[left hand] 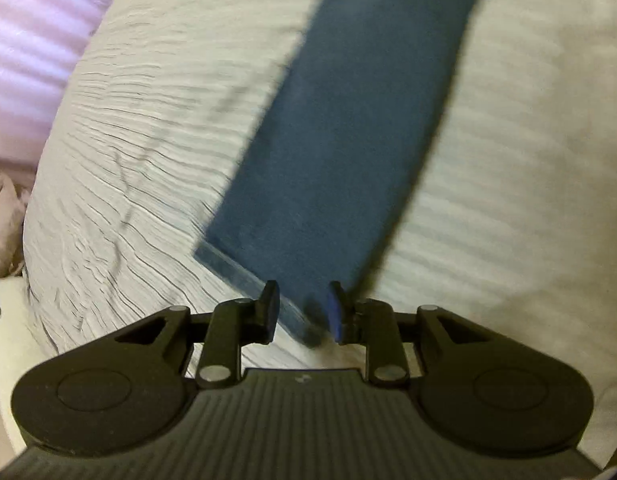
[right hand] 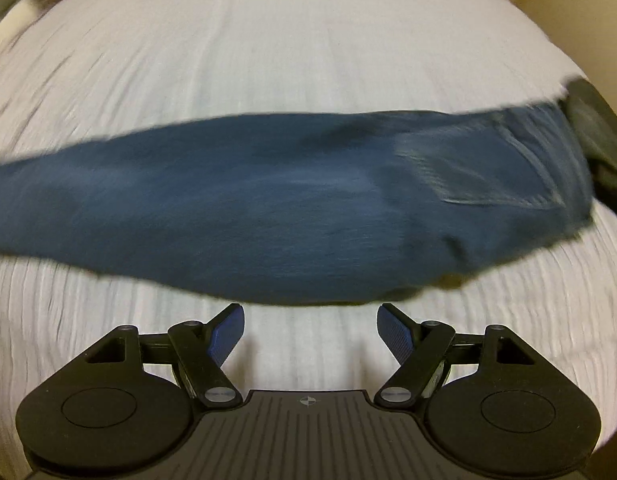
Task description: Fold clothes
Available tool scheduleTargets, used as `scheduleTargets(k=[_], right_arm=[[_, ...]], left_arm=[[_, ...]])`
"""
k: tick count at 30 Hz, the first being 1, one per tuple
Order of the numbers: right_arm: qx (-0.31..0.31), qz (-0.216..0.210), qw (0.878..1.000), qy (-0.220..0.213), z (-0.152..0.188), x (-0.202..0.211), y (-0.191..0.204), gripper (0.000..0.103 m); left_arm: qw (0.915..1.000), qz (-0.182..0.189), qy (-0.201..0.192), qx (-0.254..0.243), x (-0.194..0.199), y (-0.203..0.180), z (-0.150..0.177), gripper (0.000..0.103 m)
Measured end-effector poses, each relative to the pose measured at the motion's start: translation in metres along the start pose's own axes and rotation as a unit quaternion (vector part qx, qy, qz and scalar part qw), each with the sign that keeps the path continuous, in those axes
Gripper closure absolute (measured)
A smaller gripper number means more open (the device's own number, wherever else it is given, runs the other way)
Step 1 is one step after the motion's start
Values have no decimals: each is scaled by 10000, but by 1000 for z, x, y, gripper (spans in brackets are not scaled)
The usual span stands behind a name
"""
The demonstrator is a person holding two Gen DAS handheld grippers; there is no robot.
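One bed [right hand: 308, 52], spread with a white ribbed cover, carried everything. A pair of blue jeans [right hand: 268, 200] lay stretched across its middle, folded lengthwise so that one leg covered the other, with the back pocket [right hand: 488, 168] uppermost toward the bed's right side and the hem [left hand: 244, 276] toward its left. Both views were blurred by motion.

The left tongs [left hand: 302, 312] sat at the hem end, partly closed, with the hem's corner lying between the pads; whether they actually pinched the denim could not be told. The right tongs [right hand: 310, 332] stood wide open, holding nothing, just short of the near long edge around the seat.

The step in hand looked like bringing the hem over toward the waistband. Done well, that probably meant gripping both layers at the hem, lifting them evenly, and using the open tongs to pin the seat so the jeans would not slide on the cover.
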State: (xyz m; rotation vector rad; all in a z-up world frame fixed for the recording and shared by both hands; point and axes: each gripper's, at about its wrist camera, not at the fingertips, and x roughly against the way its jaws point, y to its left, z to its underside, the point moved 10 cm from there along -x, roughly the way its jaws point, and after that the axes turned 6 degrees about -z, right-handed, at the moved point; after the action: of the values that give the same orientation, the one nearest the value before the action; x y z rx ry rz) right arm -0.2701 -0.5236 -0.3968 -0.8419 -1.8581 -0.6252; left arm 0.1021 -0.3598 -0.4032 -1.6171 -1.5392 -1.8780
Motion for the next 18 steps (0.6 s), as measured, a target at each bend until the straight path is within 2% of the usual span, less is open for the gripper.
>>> scheduleTargets(k=[3, 6, 12, 18], right_arm=[[-436, 134, 9988, -170, -12, 8, -28, 26], [-513, 311, 9976, -351, -30, 18, -61, 26], [-140, 479, 9962, -708, -81, 29, -147, 26], [-21, 326, 9964, -787, -139, 5, -257, 26]], left_arm=[[9997, 55, -217, 50, 1, 2, -36, 78], [9989, 128, -455, -73, -3, -4, -81, 77], [9946, 601, -789, 306, -15, -21, -192, 71], [9864, 1186, -833, 773, -43, -48, -307, 65]])
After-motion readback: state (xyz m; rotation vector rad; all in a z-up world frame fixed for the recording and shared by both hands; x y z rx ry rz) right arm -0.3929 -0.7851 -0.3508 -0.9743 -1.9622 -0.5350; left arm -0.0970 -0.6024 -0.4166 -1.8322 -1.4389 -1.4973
